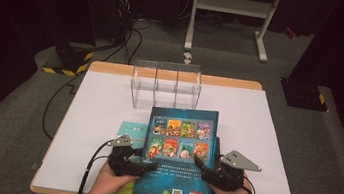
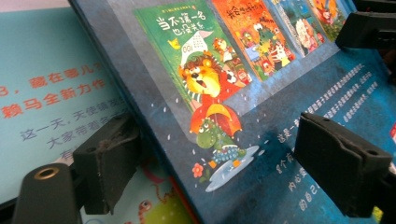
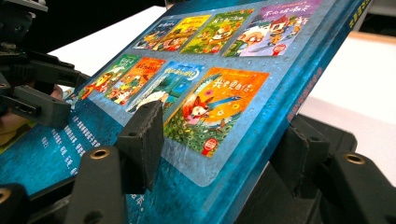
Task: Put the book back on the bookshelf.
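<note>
A blue picture book (image 1: pixel 179 158), back cover up, lies near the front edge of the white table (image 1: pixel 275 141), its near end over a pale teal book (image 1: pixel 131 128) that peeks out at its left. The right tool (image 1: pixel 201 165) has the book's right edge between its jaws, one pad (image 3: pixel 142 135) resting on the cover and the other beneath, and appears clamped on the book, which tilts up on that side. The left tool (image 1: pixel 150 165) straddles the book's left edge with its jaws apart, one pad (image 2: pixel 341 163) hovering over the cover, the other (image 2: pixel 108 161) on the teal book's side, gripping nothing. A clear, partitioned organiser (image 1: pixel 166 87) stands just beyond the book's far end. Judging by the layout, the book is probably bound for that organiser; done well, the left tool should close squarely on the edge before any lift, so the heavy cover does not twist or drag the teal book.
</note>
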Demonstrator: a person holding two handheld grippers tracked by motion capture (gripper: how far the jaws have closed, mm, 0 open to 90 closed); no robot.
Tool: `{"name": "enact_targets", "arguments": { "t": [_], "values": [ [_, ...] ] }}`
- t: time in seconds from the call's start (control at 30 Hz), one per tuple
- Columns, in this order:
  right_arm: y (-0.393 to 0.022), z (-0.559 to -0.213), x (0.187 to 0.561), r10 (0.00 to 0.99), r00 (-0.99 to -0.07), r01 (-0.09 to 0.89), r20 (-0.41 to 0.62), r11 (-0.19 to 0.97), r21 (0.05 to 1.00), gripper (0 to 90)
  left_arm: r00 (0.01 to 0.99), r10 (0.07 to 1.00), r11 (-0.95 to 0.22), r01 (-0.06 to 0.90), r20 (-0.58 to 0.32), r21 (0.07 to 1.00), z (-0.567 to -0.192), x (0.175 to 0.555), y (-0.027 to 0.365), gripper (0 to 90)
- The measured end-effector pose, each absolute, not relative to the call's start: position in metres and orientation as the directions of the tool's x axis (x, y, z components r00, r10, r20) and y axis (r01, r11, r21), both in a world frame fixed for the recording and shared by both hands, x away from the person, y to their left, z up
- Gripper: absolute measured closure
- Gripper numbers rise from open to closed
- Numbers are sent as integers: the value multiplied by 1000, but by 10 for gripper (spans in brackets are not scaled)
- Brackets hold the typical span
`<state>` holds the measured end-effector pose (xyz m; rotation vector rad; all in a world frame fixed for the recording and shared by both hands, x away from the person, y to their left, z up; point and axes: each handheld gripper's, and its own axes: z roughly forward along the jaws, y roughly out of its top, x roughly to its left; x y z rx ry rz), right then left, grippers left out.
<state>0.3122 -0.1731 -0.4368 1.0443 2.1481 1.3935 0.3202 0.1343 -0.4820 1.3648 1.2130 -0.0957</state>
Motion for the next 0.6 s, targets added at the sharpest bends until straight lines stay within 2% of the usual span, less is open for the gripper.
{"name": "enact_targets", "arguments": {
  "t": [0.37,0.47,0.6],
  "values": [
    [-169,-430,317,733,-676,355,72,239,904,382,436,558,330,664,-706,671,-476,319,137,201],
    [-164,-428,324,739,-665,406,108,236,883,377,424,574,335,659,-701,673,-477,320,140,206],
    [-157,-426,330,741,-662,423,110,248,871,374,420,594,355,629,-687,692,-473,321,146,228]
  ]
}}
